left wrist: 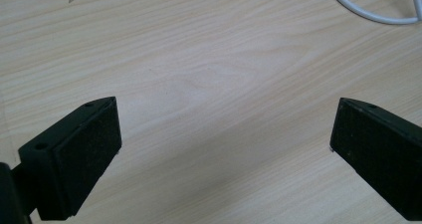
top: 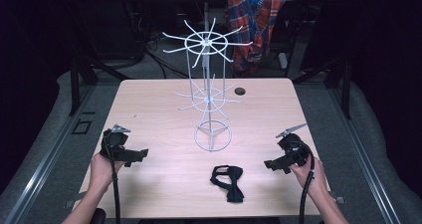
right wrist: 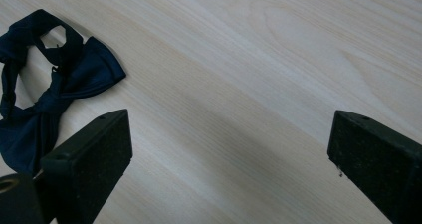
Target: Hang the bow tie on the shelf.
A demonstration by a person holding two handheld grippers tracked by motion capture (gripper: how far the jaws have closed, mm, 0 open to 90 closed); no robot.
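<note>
the right claw (top: pixel 272 165) is held wide open and empty, low over the pale wooden tabletop (top: pixel 164 174), seemingly poised for a pick. the left claw (top: pixel 141 155) is likewise spread wide with nothing gripped. the dark navy fabric bow tie (top: pixel 228 181) is laid flat at the near edge, between both claws, nearer the right. the white wire spinning rack (top: pixel 209 92) is stood behind it, likely the hanging place.

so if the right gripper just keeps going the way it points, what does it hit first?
Probably the bow tie. The right gripper points left across the table, jaws open, and the tie lies slightly left of its line in its own view, so it could just pass beside it.
</note>
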